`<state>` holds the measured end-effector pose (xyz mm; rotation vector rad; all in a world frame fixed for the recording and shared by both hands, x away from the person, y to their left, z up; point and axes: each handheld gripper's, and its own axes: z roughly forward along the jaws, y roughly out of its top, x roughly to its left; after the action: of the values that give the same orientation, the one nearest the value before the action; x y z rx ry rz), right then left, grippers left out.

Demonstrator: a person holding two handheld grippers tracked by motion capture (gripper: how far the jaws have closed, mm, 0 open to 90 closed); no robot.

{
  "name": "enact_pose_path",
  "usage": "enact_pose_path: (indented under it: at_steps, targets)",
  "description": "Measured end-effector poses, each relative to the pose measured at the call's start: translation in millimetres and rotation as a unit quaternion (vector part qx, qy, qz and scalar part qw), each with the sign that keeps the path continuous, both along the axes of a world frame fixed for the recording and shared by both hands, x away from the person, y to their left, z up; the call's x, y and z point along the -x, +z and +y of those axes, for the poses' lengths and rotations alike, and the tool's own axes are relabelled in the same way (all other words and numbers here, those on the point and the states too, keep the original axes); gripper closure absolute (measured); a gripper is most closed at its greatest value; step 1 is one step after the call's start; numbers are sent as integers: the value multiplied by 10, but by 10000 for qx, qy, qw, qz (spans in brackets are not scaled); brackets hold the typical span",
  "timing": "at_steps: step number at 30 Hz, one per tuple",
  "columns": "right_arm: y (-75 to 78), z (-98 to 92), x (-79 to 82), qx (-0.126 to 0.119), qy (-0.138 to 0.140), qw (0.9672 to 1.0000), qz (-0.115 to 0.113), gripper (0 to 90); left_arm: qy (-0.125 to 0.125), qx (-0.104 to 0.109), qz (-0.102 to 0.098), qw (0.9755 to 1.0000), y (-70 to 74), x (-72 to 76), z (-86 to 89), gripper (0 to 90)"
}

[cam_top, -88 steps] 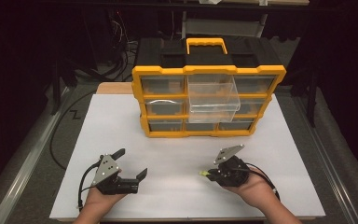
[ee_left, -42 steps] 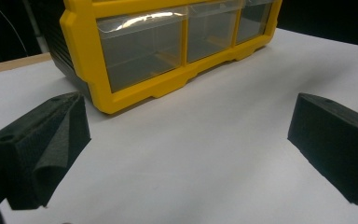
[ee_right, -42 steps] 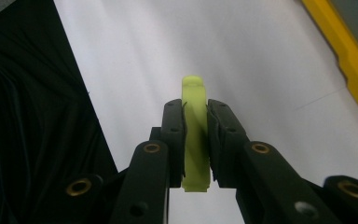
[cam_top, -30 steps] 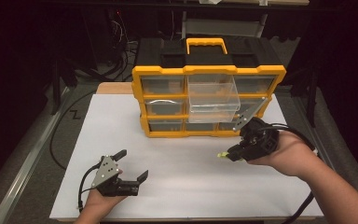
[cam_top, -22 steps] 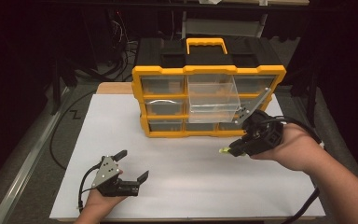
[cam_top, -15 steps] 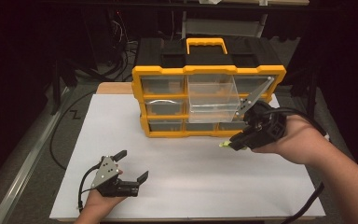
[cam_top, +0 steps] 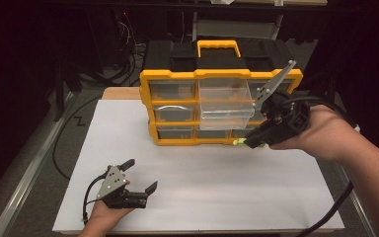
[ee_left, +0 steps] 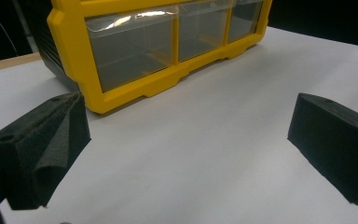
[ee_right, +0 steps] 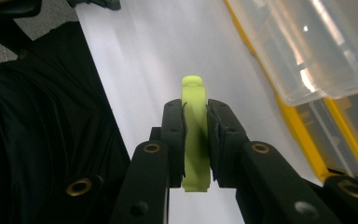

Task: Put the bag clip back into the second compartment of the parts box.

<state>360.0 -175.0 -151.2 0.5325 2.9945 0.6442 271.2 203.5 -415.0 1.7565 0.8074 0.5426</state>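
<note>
A yellow and black drawer organizer [cam_top: 182,106] stands at the back of the white table; its clear middle drawer [cam_top: 225,104] is pulled out. My right gripper [cam_top: 246,142] hovers just in front of the organizer's lower right, below that drawer, shut on a flat lime-green piece [ee_right: 195,133] whose tip [cam_top: 237,142] pokes out past the jaws. The drawer's clear wall [ee_right: 307,46] sits close at the upper right of the right gripper view. My left gripper [cam_top: 140,175] rests open near the table's front left, jaws wide apart, facing the organizer [ee_left: 121,46].
The white tabletop [cam_top: 202,182] stretches between both grippers. A cable [cam_top: 330,212] trails from the right gripper off the table's right edge. Dark cables and gear lie behind and left of the organizer. A metal rail [cam_top: 24,182] runs along the left side.
My right gripper has carried the green piece from the front of the table up and back toward the organizer's open drawer. The left gripper has stayed put.
</note>
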Motion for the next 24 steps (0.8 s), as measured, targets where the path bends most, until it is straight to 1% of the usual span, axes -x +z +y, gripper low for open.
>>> enact_pose_path:
  at_steps: [1,3,4,9,11,12,14,15,17,19,21,23,24]
  targets:
    - [70,3,1,-30,-10,10000,-25,792,1,5,9,10000,-1,1,-1,3]
    - [97,5,1,-23,-11,10000,-42,793,3,12,5,10000,2,3,1,3]
    - [152,11,2,-17,-14,10000,-82,792,5,16,5,10000,2,4,2,4]
    - [292,49,-2,-4,0,9999,-171,792,22,47,1,10000,5,1,12,4]
    - [372,85,-23,1,31,9998,-218,792,17,33,5,10000,4,2,14,3]
    - [372,85,-23,1,31,9998,-218,792,14,42,3,10000,5,4,13,3]
    - [420,109,-42,-1,22,9997,-239,792,3,38,-16,10000,7,9,12,4]
    - [471,141,-64,19,39,9996,-279,792,0,34,-29,10000,6,10,11,4]
    - [489,154,-71,8,29,9996,-290,792,0,39,-25,10000,5,5,14,3]
    - [559,217,-116,-15,31,9994,-354,792,-6,40,-20,10000,6,3,17,4]
    - [570,232,-129,-26,40,9993,-362,792,-13,39,-20,10000,6,4,18,4]
    - [594,271,-178,-34,81,9992,-378,792,-17,38,-12,10000,5,3,19,4]
    - [598,284,-208,-45,58,9993,-366,792,-13,53,-6,10000,4,2,19,3]
